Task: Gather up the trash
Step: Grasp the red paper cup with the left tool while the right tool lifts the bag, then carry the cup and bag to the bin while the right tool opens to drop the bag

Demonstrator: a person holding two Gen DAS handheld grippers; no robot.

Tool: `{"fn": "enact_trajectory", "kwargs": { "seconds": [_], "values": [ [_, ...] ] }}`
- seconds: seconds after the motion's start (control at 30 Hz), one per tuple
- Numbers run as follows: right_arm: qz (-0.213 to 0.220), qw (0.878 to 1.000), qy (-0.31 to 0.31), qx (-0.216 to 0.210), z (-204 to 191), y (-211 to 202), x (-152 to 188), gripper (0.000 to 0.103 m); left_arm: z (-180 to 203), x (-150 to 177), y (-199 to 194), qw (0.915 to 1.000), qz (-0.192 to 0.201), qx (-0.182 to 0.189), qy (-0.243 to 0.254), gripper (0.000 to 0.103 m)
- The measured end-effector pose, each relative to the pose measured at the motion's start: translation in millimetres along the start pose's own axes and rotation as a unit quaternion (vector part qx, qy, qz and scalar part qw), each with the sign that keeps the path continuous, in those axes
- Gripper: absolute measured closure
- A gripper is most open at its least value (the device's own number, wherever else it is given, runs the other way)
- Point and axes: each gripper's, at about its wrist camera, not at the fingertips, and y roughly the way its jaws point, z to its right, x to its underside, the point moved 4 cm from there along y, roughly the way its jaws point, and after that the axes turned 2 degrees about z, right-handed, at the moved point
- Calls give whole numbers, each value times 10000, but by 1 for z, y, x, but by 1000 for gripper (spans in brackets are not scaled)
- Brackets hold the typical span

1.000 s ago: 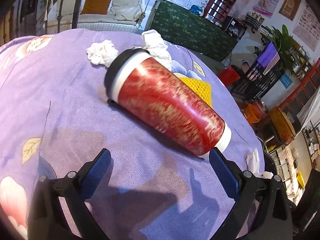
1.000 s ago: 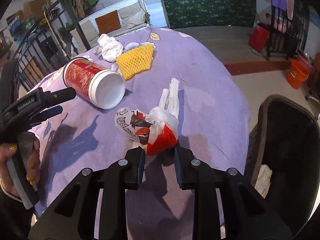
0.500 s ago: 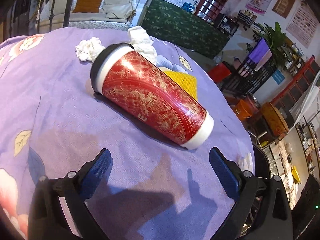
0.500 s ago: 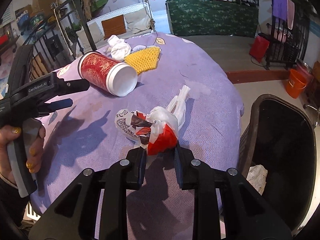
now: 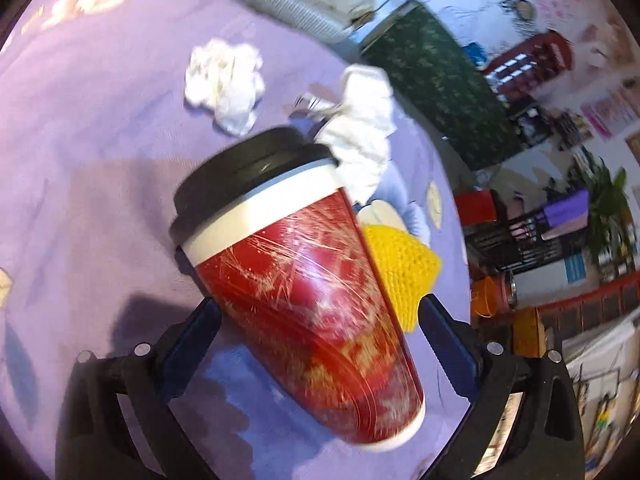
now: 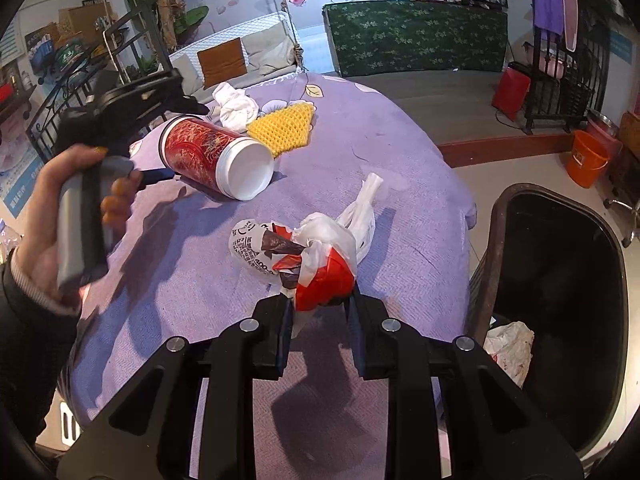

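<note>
A red paper cup (image 5: pixel 304 280) with a black lid lies on its side on the purple tablecloth (image 5: pixel 88 128); it also shows in the right wrist view (image 6: pixel 212 156). My left gripper (image 5: pixel 316 332) is open, its fingers on either side of the cup's body. My right gripper (image 6: pixel 318 312) is shut on a crumpled red-and-white plastic wrapper (image 6: pixel 316 260), held just above the cloth. The black trash bin (image 6: pixel 560 288) stands to its right, off the table edge.
Two white tissue wads (image 5: pixel 224 80) (image 5: pixel 360 132) and a yellow foam net (image 5: pixel 400 264) lie beyond the cup. A white scrap (image 6: pixel 508 344) lies inside the bin. An orange bucket (image 6: pixel 592 156) stands on the floor beyond.
My left gripper moved forward over the cup, so the cup now sits between its open fingers. My right gripper lifted slightly with the wrapper, nearer the bin.
</note>
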Motion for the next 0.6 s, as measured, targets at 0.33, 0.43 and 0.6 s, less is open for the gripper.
{"fn": "enact_trajectory", "kwargs": {
  "seconds": [0.33, 0.43, 0.6],
  "values": [
    [-117, 9995, 276, 71, 14, 2, 6, 78, 17, -9, 42, 9957, -407, -624, 556, 13],
    [-92, 9993, 355, 54, 17, 1, 5, 78, 16, -6, 36, 9969, -261, -521, 533, 17],
    [-26, 9989, 465, 73, 23, -1, 4, 78, 8, 1, 18, 9993, -138, -65, 337, 21]
  ]
}}
